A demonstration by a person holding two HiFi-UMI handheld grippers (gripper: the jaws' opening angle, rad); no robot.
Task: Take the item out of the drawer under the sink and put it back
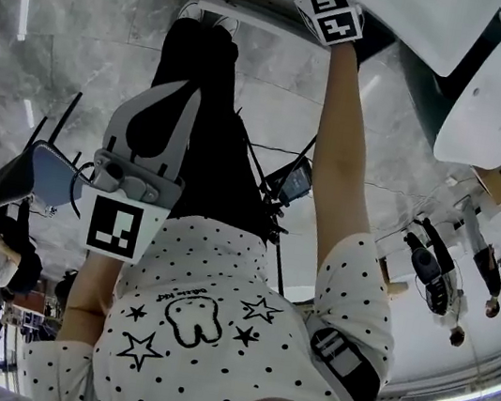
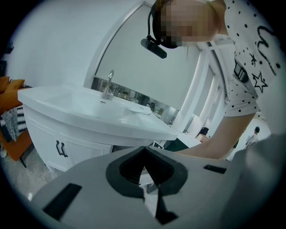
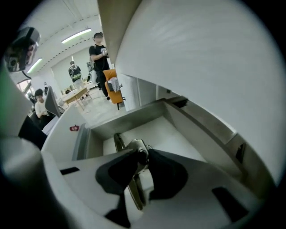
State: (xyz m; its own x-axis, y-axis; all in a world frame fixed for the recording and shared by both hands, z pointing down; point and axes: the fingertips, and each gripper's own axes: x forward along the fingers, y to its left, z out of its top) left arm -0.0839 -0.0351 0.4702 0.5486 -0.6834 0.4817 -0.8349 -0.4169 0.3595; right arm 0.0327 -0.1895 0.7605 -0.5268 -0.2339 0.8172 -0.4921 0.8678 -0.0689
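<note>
**Right tongs grip the metal piece inside the open drawer**

Over on the left, the left gripper (image 2: 144,152) is held in front of the person's dark trousers (image 1: 216,122), at about nine o'clock in the head view, with its nose aimed toward twelve. Its jaws are pressed together and nothing sits between them. Past its nose stands the white sink (image 2: 89,121), with the chrome tap (image 2: 108,84) at eleven o'clock. A cabinet door (image 2: 61,149) with two black handles sits lower down at nine.

Moving right, the person's bare right arm (image 1: 342,163) stretches away toward twelve o'clock. At its end is the right gripper (image 3: 144,154), whose marker cube (image 1: 331,15) shows at the mouth of the open drawer (image 3: 134,117), under the basin's white underside. These jaws are narrowed onto a long, shiny metal item (image 3: 136,192), with the pads clamped near its rounded upper end. Its shaft runs from about eleven o'clock down toward six between the pads. The item is inside the drawer, over the middle of the pale floor. From here I can't quite tell whether it rests on that floor or hangs just clear of it.
</note>
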